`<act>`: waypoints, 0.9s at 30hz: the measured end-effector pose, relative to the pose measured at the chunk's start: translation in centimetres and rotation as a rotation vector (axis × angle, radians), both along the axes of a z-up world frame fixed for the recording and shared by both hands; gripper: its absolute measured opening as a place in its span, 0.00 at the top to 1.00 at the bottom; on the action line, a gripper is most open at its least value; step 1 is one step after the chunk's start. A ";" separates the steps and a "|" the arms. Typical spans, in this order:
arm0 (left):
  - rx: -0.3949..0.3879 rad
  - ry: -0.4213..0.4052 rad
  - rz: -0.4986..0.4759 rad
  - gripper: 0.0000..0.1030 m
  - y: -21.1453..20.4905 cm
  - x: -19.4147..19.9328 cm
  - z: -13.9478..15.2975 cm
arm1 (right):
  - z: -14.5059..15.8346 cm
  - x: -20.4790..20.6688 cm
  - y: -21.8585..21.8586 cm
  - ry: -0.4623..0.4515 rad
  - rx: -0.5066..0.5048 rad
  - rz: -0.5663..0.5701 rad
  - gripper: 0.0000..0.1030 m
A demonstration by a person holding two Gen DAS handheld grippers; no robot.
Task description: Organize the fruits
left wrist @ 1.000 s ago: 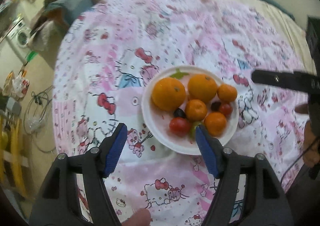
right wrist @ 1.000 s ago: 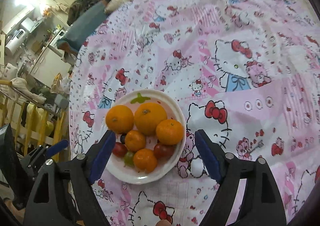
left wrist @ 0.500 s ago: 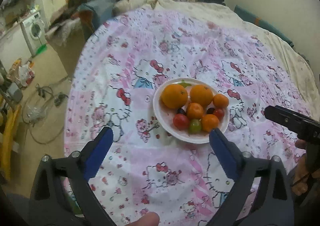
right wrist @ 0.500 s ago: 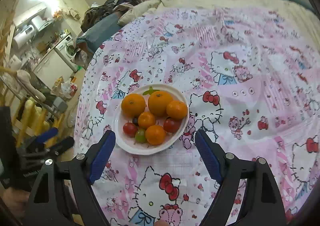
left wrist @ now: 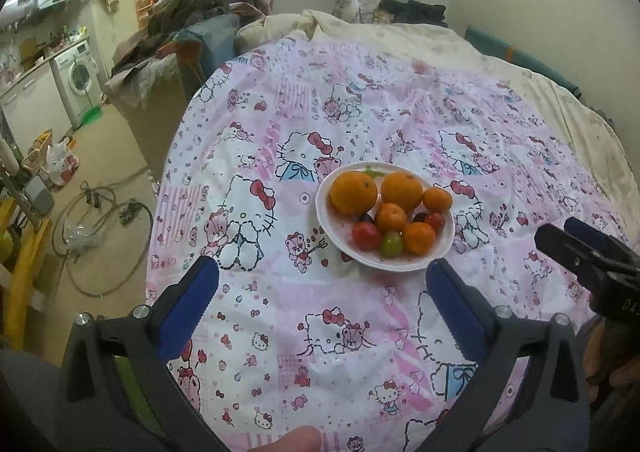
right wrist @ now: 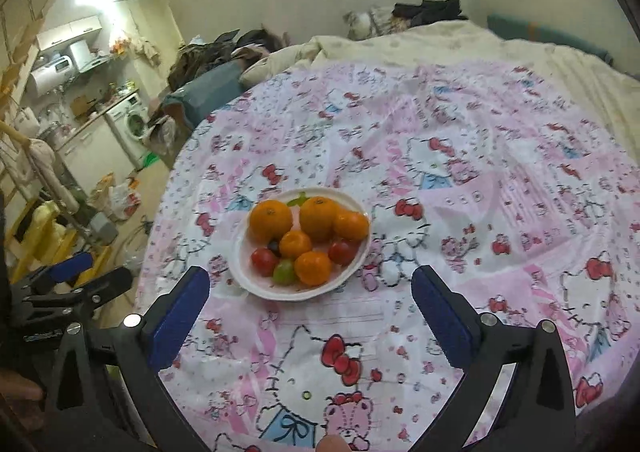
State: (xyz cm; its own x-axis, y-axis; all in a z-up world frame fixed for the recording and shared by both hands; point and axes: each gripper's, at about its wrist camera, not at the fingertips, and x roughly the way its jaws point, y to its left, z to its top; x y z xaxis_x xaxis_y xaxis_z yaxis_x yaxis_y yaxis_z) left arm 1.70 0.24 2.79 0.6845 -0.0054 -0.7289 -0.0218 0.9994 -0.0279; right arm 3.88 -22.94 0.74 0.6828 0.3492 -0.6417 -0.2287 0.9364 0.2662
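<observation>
A white plate sits on the pink Hello Kitty cloth. It holds two big oranges, several small tangerines, red tomatoes, a green one and dark grapes. My left gripper is open and empty, hanging above the cloth in front of the plate. My right gripper is open and empty, also back from the plate; it shows at the right edge of the left wrist view.
The cloth covers a bed with cream bedding behind. Left of the bed are piled clothes, a washing machine, cables on the floor and a yellow frame.
Both grippers have pulled back and up from the plate, so it looks smaller and farther. Both stay open and empty. The fruits have not moved.
</observation>
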 end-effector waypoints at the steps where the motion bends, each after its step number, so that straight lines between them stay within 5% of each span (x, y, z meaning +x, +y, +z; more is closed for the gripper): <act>1: 0.014 -0.003 -0.002 0.01 -0.1 0.0 -0.1 | -0.1 0.1 0.0 0.003 0.001 0.002 0.00; 27: 0.009 -0.027 0.040 0.01 0.4 1.3 -0.7 | -1.2 1.7 0.4 0.019 0.012 -0.014 0.00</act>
